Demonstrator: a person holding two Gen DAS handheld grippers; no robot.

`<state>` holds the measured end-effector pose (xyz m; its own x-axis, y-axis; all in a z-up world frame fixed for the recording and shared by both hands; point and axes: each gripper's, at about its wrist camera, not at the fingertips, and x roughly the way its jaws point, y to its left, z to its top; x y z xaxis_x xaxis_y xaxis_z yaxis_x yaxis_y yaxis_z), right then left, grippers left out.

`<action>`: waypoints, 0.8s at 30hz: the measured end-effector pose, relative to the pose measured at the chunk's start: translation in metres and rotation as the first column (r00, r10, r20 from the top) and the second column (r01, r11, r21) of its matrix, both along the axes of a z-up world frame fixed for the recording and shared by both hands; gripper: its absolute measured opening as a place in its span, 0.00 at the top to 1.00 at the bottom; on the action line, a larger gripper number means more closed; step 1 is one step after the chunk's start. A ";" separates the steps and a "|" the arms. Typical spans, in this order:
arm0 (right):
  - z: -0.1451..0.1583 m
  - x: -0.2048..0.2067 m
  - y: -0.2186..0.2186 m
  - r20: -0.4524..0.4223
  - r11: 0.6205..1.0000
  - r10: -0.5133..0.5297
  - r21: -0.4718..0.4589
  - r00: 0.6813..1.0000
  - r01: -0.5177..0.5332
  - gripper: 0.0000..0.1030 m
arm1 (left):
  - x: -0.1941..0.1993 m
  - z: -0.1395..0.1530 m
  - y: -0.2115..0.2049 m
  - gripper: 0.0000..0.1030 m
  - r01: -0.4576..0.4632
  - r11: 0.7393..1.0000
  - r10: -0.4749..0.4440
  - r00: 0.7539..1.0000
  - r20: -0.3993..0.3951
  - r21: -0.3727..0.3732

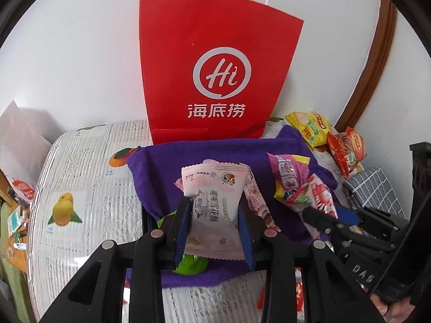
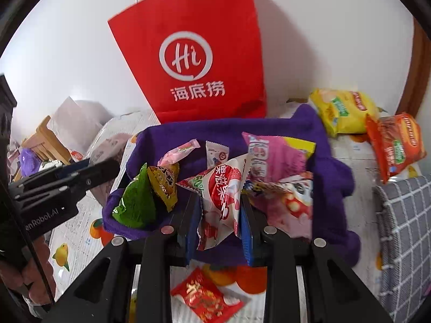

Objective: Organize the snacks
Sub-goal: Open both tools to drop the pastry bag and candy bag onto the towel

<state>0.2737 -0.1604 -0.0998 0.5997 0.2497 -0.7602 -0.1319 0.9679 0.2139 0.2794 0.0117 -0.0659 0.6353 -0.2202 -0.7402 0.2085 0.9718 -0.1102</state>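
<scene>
My left gripper [image 1: 214, 202] is shut on a white and pink snack packet [image 1: 212, 210], held over the purple cloth [image 1: 167, 161]. My right gripper [image 2: 219, 202] is shut on a white and red lychee packet [image 2: 223, 199] above the same purple cloth [image 2: 331, 167]. On that cloth lie several snacks: a green packet [image 2: 133, 202], a yellow-brown packet [image 2: 164, 185], a pink bag [image 2: 272, 153]. A tall red paper bag [image 1: 215, 67] stands upright behind the cloth against the wall. In the left wrist view the right gripper [image 1: 323, 216] shows at right with its packet [image 1: 312, 196].
A yellow chip bag [image 2: 342, 110] and an orange-red chip bag [image 2: 396, 142] lie at the back right. A small red packet [image 2: 207, 296] lies on the fruit-print tablecloth [image 1: 80, 175] at the front. A grey checked cloth [image 2: 404, 215] sits at right. Clutter fills the left beyond the table.
</scene>
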 end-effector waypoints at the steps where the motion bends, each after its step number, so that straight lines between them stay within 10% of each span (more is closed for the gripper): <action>1: -0.003 0.003 0.002 -0.007 1.000 0.002 -0.001 1.000 -0.002 0.72 | 0.004 -0.002 -0.001 0.69 0.002 1.000 -0.002 1.000 -0.003 0.002; 24: -0.041 0.029 0.020 -0.075 0.995 0.039 -0.084 0.996 -0.045 0.58 | 0.042 -0.036 -0.006 0.67 0.025 1.000 -0.026 0.994 -0.104 -0.015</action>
